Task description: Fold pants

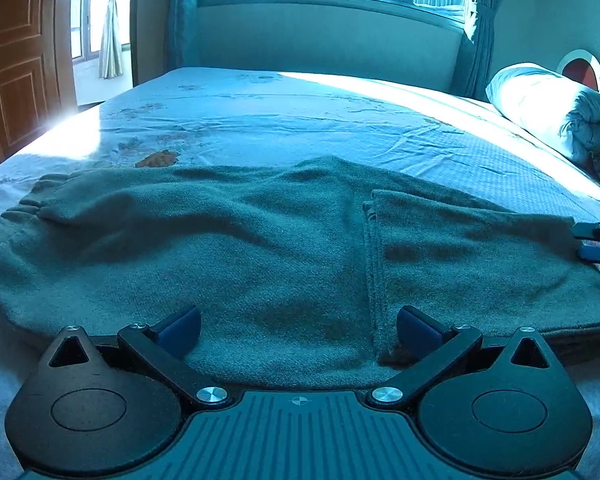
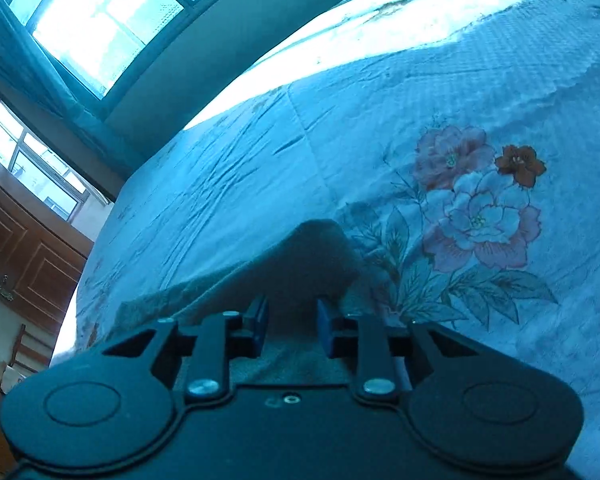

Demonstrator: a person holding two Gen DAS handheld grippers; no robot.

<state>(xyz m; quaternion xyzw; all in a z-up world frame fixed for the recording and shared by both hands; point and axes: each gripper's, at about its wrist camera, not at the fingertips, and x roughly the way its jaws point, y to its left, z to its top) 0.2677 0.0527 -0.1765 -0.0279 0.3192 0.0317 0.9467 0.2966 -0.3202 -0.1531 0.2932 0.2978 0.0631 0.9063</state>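
Now: left hand-held gripper [image 1: 299,330] spread over pants [image 1: 260,240], lower centre. Right hand-held gripper [image 2: 292,326] slightly parted around fabric; whether pinching, unclear. Better grip the edge firmly, then lift evenly.

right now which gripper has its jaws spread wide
The left gripper: its jaws stand wide over the pants. The right gripper is narrow.

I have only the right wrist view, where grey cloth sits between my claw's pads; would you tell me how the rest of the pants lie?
Observer: The pants lie spread sideways across the bed, with the gathered elastic end at the left.
Operator: Thank you. Where is the left claw?
Observer: The left claw hangs wide open over the near edge, gripping nothing.
Operator: Is anything folded?
Observer: Yes, a flap is folded over on the right, towards your right claw.
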